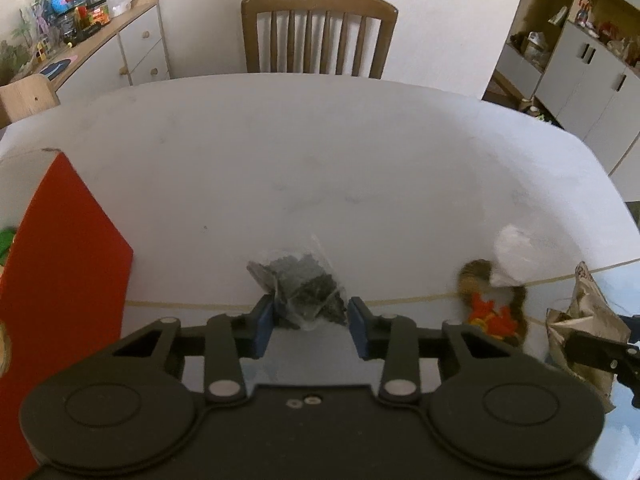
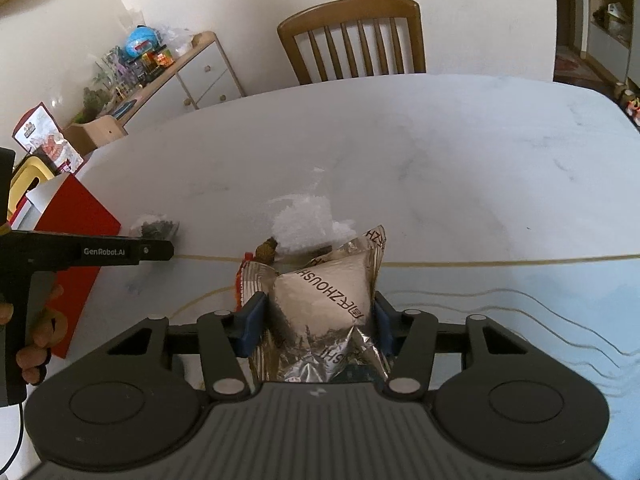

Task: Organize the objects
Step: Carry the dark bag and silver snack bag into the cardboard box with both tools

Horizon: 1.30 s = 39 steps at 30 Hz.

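**Both tools at the near edge of the worktop, right one clamped on a foil packet**

The left tool stands wide, its blue pads either side of a small clear bag of dark bits at lower centre of the left wrist view; the left pad looks to touch the bag, the right pad stands just clear. The right tool holds a silver foil packet between its blue pads, low in the centre of the right wrist view.

A red box stands at the lower left of the left view, near the bag and close beside the left tool's body. To the right lies a brown toy with orange parts, blurred, with a clear plastic bag against it. In the right view these two sit just behind the foil packet, largely hidden by it.

The white worktop lies bare beyond the bags up to its far edge, where a wooden chair stands. A thin tan line crosses the worktop near the tools. A white sideboard with toys on top fills the upper left.

The red box is cut off by the left edge of the frame. The hand gripping the left tool shows only in part at the lower left of the right view.
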Each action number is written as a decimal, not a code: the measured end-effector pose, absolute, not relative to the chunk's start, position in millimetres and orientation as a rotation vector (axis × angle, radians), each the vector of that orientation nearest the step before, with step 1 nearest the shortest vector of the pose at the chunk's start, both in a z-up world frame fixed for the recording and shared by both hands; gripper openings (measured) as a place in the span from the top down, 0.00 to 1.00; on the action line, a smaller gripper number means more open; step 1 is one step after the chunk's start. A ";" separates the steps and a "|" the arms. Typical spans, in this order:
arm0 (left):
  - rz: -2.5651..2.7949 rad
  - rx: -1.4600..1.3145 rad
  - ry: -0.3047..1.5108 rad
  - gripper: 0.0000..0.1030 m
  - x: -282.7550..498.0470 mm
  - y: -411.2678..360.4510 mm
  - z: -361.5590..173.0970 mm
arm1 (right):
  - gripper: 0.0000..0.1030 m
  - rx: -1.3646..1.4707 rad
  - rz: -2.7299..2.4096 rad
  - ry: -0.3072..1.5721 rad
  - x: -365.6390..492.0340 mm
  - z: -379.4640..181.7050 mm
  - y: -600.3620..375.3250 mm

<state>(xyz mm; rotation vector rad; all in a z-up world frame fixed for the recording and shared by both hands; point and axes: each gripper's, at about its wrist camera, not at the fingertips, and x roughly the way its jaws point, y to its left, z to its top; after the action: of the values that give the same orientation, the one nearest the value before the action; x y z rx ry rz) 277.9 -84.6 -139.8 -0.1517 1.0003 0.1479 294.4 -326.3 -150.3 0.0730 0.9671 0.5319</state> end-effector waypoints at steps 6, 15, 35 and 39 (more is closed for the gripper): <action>0.107 -0.158 0.989 0.65 261.3 -94.0 -126.2 | 0.48 0.095 0.533 0.948 276.4 -131.0 -337.5; 0.050 -0.152 0.933 0.65 221.7 -110.2 -86.5 | 0.48 0.103 0.543 0.926 245.9 -101.5 -343.0; -0.025 -0.257 0.841 0.65 148.3 -62.6 -27.1 | 0.48 0.091 0.582 0.859 183.1 -31.9 -295.5; -0.012 -0.261 0.830 0.65 134.8 -37.3 -21.6 | 0.48 0.082 0.590 0.849 169.5 -22.4 -270.3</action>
<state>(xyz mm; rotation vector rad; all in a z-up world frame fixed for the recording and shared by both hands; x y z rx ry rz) 134.8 -37.3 -21.6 -0.2610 0.8302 -0.0119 169.5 -270.3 -22.4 0.0818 0.8487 0.5902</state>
